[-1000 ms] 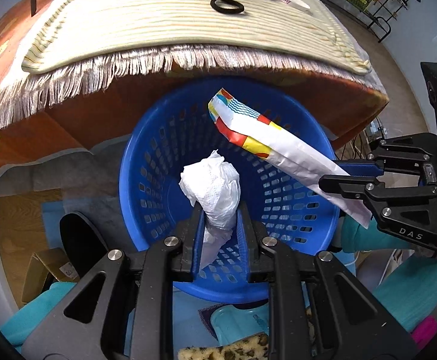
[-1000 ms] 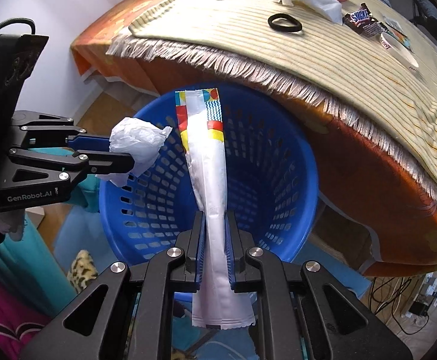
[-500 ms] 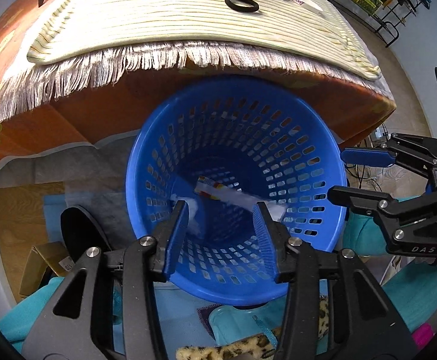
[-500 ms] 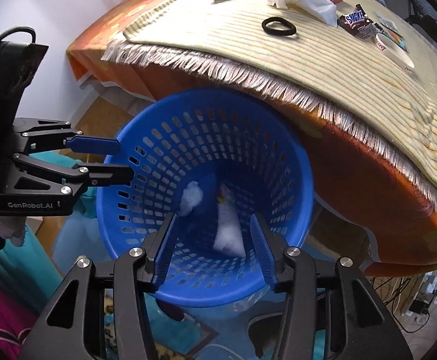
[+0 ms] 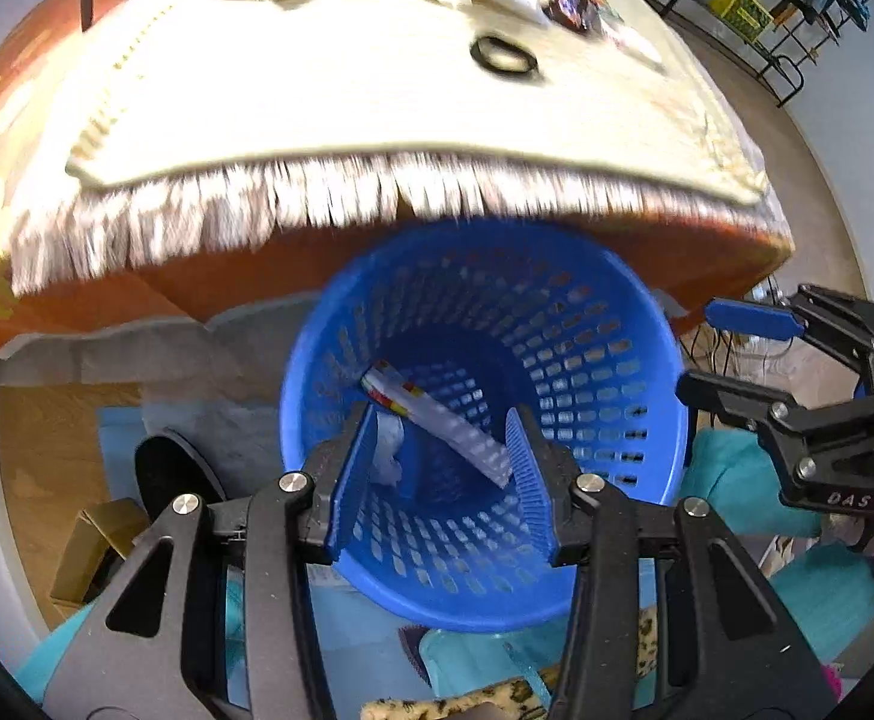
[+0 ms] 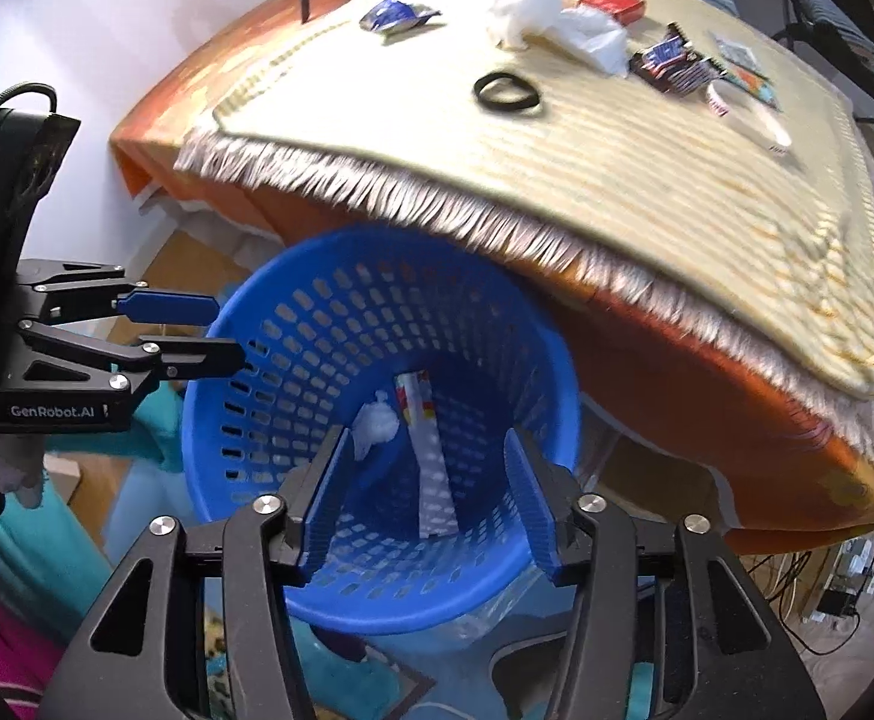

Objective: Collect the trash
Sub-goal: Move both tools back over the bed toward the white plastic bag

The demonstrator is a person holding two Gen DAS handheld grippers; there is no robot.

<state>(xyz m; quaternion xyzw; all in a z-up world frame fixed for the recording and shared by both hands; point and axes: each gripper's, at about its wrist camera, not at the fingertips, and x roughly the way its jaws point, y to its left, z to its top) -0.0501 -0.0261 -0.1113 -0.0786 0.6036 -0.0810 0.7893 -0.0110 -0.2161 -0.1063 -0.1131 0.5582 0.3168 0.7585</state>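
From the left wrist view, the left claw (image 5: pixel 440 468) hangs spread wide and empty over the blue basket (image 5: pixel 617 312), where the crumpled tissue (image 5: pixel 388 450) and long wrapper (image 5: pixel 437 420) lie; rising carelessly, I judge, could snag the fringed mat (image 5: pixel 317 108) overhanging the rim. From the right wrist view, the right claw (image 6: pixel 431 492) is likewise released, touching nothing, and the snack wrappers (image 6: pixel 674 63), white tissue (image 6: pixel 539 6) and black ring (image 6: pixel 506 94) on the surface could be swept off by a hasty reach.

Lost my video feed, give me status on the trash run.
Left gripper and right gripper open, empty, over blue basket. Tissue and wrapper lie inside. Nothing in the way.
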